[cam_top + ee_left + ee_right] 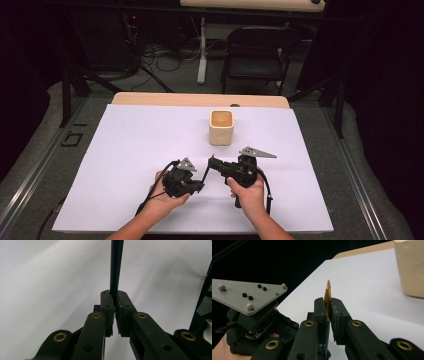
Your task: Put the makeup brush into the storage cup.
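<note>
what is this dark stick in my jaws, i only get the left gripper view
Observer: It is a pencil. The right gripper view shows its sharpened wooden tip.
Operator: is the other gripper on it too
Observer: Yes, the right gripper is shut on it just below that tip, which pokes out past the jaws.
Operator: anything else nearby
Observer: In the high view, a cream cup stands upright on the far side of the pencil.
</note>
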`<action>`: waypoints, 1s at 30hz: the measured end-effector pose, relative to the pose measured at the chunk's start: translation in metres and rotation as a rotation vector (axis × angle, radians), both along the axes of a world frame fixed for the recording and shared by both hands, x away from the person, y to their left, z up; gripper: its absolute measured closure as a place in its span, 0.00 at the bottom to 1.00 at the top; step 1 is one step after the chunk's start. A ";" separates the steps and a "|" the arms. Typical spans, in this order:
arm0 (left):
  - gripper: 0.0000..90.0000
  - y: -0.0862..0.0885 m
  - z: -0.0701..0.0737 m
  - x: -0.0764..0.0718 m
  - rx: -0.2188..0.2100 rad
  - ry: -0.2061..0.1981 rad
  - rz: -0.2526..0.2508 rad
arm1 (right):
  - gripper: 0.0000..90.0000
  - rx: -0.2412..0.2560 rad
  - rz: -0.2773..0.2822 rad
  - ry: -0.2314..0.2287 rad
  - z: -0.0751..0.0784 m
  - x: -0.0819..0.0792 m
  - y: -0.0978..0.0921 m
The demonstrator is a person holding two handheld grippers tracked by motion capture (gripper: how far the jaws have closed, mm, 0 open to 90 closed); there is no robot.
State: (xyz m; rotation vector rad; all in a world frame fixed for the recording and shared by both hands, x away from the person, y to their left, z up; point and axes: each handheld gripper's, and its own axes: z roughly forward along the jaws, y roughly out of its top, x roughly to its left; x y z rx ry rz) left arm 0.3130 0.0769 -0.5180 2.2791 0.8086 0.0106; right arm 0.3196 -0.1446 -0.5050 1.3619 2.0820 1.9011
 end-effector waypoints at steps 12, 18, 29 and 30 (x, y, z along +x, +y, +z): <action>0.95 0.000 0.000 0.000 -0.006 0.005 0.001 | 0.93 -0.009 0.000 -0.003 0.001 -0.001 0.001; 0.95 0.001 -0.001 0.000 -0.009 0.010 -0.001 | 0.93 -0.013 0.003 -0.010 0.001 -0.001 0.001; 0.81 0.004 0.000 0.002 -0.014 0.009 0.015 | 0.93 -0.059 -0.006 -0.062 0.006 -0.002 0.000; 0.78 0.005 0.000 0.002 -0.017 0.007 0.023 | 0.93 -0.063 -0.011 -0.071 0.007 -0.002 -0.001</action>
